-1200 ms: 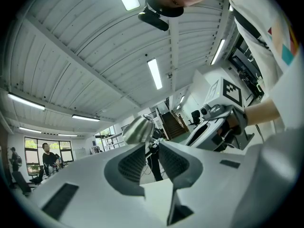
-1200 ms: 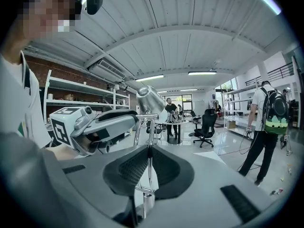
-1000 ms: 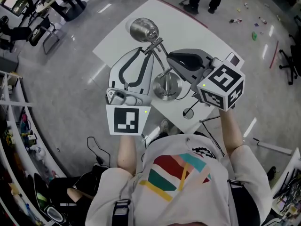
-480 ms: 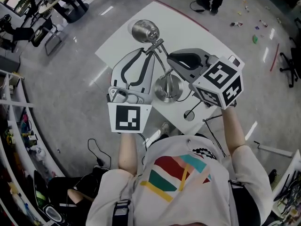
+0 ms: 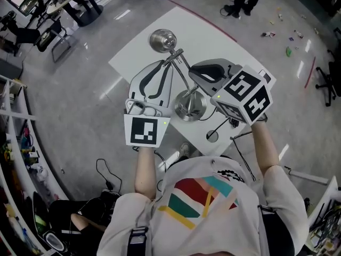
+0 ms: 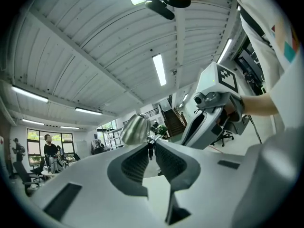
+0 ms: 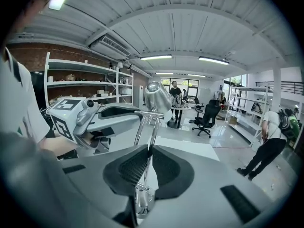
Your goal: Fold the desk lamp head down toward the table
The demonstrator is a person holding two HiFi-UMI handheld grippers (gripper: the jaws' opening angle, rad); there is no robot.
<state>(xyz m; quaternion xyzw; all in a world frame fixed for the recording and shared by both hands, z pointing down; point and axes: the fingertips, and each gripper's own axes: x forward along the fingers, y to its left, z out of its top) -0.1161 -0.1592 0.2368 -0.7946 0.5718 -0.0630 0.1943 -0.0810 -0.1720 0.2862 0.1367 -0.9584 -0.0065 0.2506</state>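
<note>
Right gripper (image 7: 148, 150) clamped the lower arm (image 7: 154, 127); left gripper (image 6: 152, 148) jaws were closing round the neck joint (image 5: 175, 56), with the lamp head (image 5: 162, 39) just beyond its tips.

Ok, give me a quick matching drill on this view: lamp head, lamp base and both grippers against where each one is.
1 lamp head
2 lamp base
3 left gripper
4 right gripper

A shut on the lower arm rods
B raised at the top of the arm
C at the joint under the head
D standing on the white table

Pairs: 1-B, 2-D, 3-C, 4-A. The left gripper's jaws are closing, with the joint between them.
</note>
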